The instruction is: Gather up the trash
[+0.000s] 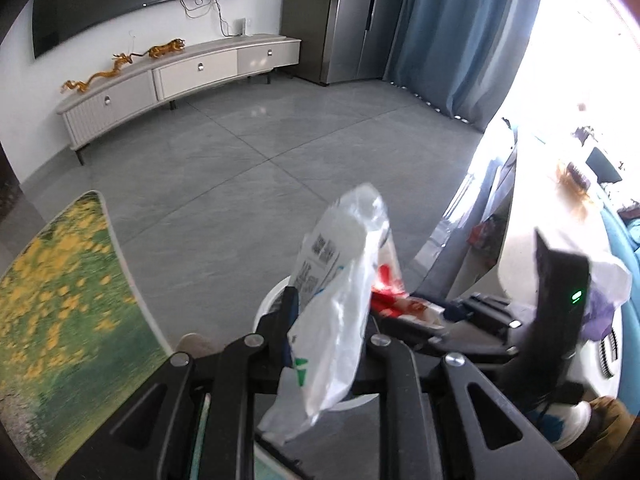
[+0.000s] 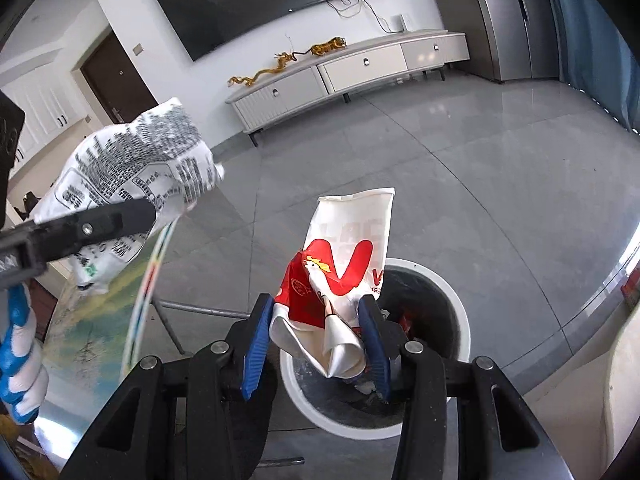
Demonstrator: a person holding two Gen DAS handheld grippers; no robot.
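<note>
I am holding one piece of trash in each gripper, both brought in over a white bin [image 2: 448, 280] that stands on the grey tiled floor [image 2: 460, 168].

My right gripper [image 2: 316, 340] has its blue-padded jaws partly closed on a crumpled red and white wrapper [image 2: 344, 264]. The pads press on its lower, folded end, so the rest stands up above the jaws. It hangs over the near rim of the bin, which I judge is why it is carried that way: letting go would drop it inside. Some red scraps already lie at the bottom of the bin.

My left gripper [image 1: 328, 320] has its jaws nearly closed on a thin plastic bag [image 1: 336, 312] with printed text. It is pinched near its middle, the loose ends flopping above and below. In the right wrist view this bag [image 2: 132, 184] sits up and to the left of the bin, not yet over the opening. A gloved hand [image 2: 18, 356] shows at the left edge there.

A table [image 1: 60, 300] with a green and yellow patterned top curves in at the left, its rounded edge close beside the bin. The floor beyond is open as far as the long cabinet [image 1: 180, 76] against the far wall. The right gripper crowds the space over the rim, so the left bag has little room to come in.
</note>
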